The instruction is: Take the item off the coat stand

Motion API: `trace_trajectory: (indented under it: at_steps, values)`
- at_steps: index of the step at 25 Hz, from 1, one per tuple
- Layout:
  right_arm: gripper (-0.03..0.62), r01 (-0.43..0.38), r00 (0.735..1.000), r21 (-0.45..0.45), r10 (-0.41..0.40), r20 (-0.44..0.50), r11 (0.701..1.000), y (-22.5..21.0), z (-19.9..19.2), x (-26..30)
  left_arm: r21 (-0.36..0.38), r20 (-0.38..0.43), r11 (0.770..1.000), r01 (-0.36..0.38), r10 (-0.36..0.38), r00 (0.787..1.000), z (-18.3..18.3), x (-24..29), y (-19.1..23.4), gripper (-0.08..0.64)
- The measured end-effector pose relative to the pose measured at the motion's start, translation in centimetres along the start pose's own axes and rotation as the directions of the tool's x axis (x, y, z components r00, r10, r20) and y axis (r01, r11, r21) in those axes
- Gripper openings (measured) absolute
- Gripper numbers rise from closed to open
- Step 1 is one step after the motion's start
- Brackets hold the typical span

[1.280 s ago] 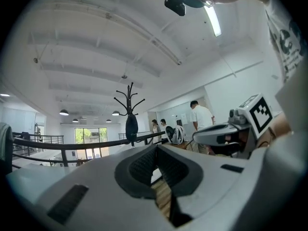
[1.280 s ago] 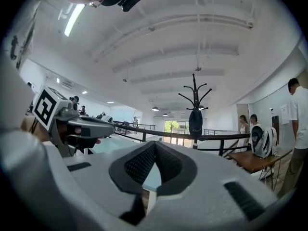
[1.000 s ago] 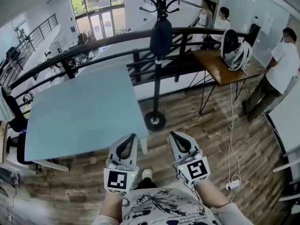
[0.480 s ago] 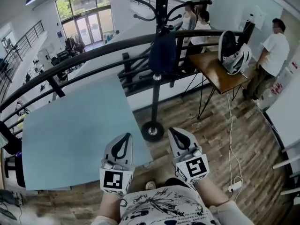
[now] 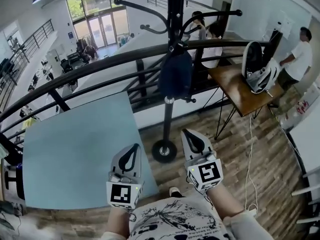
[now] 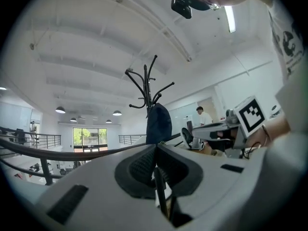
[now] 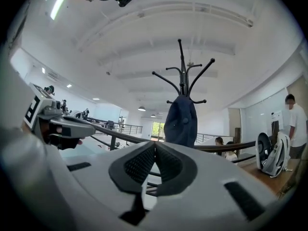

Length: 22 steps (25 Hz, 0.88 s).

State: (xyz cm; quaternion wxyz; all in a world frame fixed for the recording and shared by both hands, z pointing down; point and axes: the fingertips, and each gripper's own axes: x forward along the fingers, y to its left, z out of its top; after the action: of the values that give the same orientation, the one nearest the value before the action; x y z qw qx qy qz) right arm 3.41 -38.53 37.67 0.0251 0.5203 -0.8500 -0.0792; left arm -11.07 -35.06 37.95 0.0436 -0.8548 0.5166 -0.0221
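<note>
A black coat stand (image 5: 169, 99) rises by the railing, its round base (image 5: 164, 151) on the wood floor. A dark blue bag (image 5: 175, 74) hangs from one of its hooks; it also shows in the left gripper view as the bag (image 6: 159, 124) and in the right gripper view as the bag (image 7: 181, 121). My left gripper (image 5: 133, 153) and right gripper (image 5: 190, 136) are held low in front of me, well short of the stand. Both are shut with nothing between the jaws.
A pale blue table (image 5: 80, 149) lies to the left, close to the left gripper. A black railing (image 5: 100, 66) runs behind the stand. A wooden desk (image 5: 240, 91) with a helmet and backpack stands at right. People stand behind the railing and at far right.
The view has closed in on the coat stand and tilted up: the stand and bag look larger and nearer. Both grippers stay shut and keep their place in front of me.
</note>
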Motion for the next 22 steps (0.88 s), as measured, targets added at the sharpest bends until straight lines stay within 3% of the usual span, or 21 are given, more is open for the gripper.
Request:
trace_trajectory:
  at_steps: [2,4,10,15,22]
  values:
    - [0.001,-0.005,1.000,-0.007,0.005,0.006,1.000,-1.7,-0.1,1.8,0.001,0.005,1.000,-0.024,0.024,1.000,0.1,1.5,0.5,0.005]
    - [0.074,-0.017,1.000,-0.017,0.017,0.010,1.000,-3.1,0.1,3.8,0.007,0.015,0.999,-0.051,0.051,0.999,0.2,2.7,1.2,0.005]
    - [0.147,-0.020,0.998,-0.055,0.023,0.052,0.998,-6.9,3.1,8.9,0.033,0.006,0.995,-0.098,0.098,0.995,1.1,5.5,2.3,0.005]
    - [0.226,0.019,0.998,-0.067,-0.015,0.060,0.998,-8.7,2.8,12.6,0.032,0.023,0.991,-0.132,0.131,0.991,1.0,7.2,3.2,0.005]
    - [0.234,0.020,0.998,0.007,-0.020,0.056,1.000,-9.8,2.9,16.5,0.038,0.028,0.991,-0.131,0.130,0.991,0.7,8.6,3.7,0.005]
